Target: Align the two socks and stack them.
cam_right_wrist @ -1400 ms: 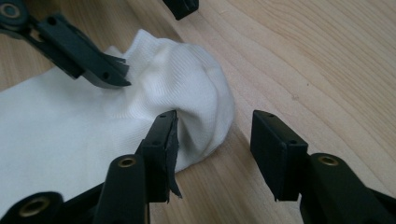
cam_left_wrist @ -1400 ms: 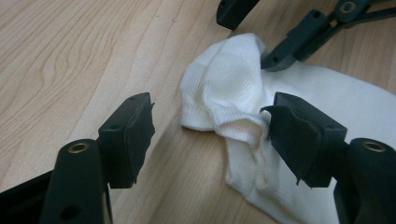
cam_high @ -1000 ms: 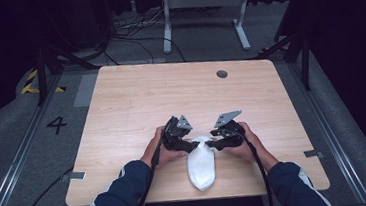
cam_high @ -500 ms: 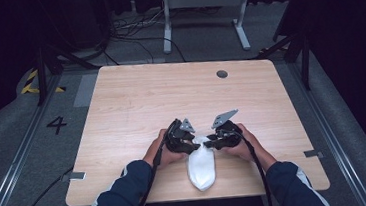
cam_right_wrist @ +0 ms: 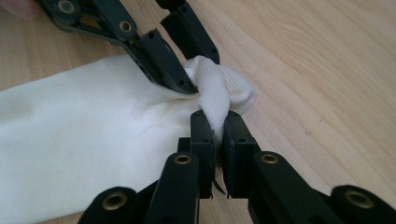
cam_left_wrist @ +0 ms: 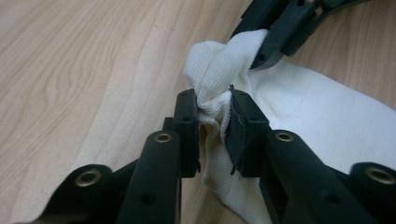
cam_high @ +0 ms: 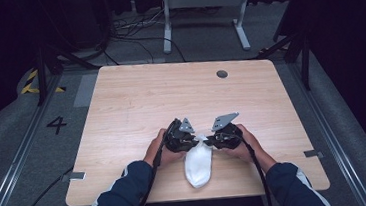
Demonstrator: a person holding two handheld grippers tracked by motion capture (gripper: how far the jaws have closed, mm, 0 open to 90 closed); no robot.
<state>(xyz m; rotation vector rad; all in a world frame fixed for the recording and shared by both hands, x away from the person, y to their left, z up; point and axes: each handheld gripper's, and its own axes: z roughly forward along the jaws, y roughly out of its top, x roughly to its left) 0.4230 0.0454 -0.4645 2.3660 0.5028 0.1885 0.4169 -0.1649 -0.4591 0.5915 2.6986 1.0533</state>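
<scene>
From the high view we got the overall layout: a white sock [cam_high: 198,163] lay on the wooden table [cam_high: 136,102] near the person's edge, toe end toward them, with the left gripper [cam_high: 193,141] and right gripper [cam_high: 209,140] meeting at its far end. Both hands were wrapped around the tools, left hand [cam_high: 157,150] and right hand [cam_high: 247,145], dark blue sleeves [cam_high: 124,196] coming in from the bottom. From up there we honestly couldn't tell what the jaws were doing, too small.

The gripper views filled that in. In the left gripper view, the left gripper [cam_left_wrist: 214,116] had its jaws nearly together, pinching a bunched fold of the sock [cam_left_wrist: 327,121] at the cuff edge, fabric squeezed into the narrow gap between the pads. The right gripper [cam_left_wrist: 268,42] showed up top in that view, biting the same bunched cuff from the other side.

In the right gripper view, the right gripper [cam_right_wrist: 217,126] was clamped tight on a thin ridge of sock [cam_right_wrist: 84,140] cuff, jaws practically pressed together with the knit standing up between them. The left gripper [cam_right_wrist: 191,65] sat just beyond, gripping the cuff right beside it. The sock's body spread flat on the table to the left in that view.
</scene>
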